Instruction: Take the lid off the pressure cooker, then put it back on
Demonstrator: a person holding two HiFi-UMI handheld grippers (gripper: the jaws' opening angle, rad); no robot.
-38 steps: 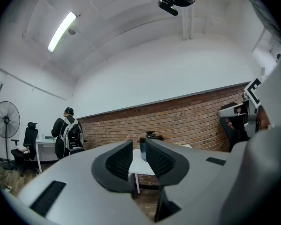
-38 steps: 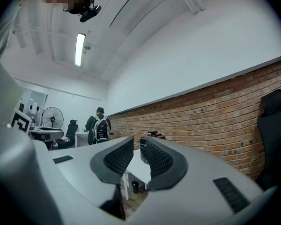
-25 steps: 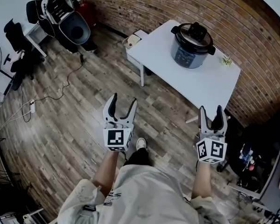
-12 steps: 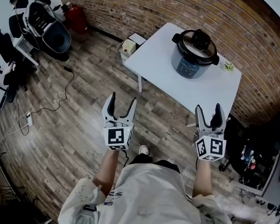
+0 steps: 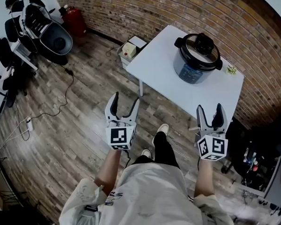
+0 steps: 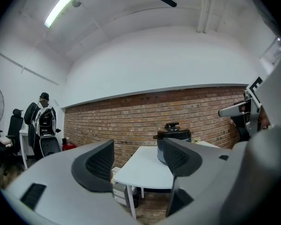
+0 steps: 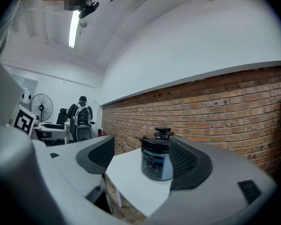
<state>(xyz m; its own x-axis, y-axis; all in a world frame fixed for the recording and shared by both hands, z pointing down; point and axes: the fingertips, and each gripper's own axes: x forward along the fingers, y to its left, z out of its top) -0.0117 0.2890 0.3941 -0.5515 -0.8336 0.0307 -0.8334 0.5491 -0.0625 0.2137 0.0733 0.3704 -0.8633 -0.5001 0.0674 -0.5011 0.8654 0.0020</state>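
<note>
My left gripper [image 5: 125, 101] and right gripper [image 5: 210, 109], just opened and empty, should approach level, flanking the lid [image 5: 202, 45] of the far pressure cooker [image 5: 195, 67].

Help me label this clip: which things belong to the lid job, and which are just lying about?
Job: pressure cooker, its lid, white table, left gripper, right gripper (jaws just been opening, nothing between them).
Lying about: red cylinder, floor cable, small plant.
</note>
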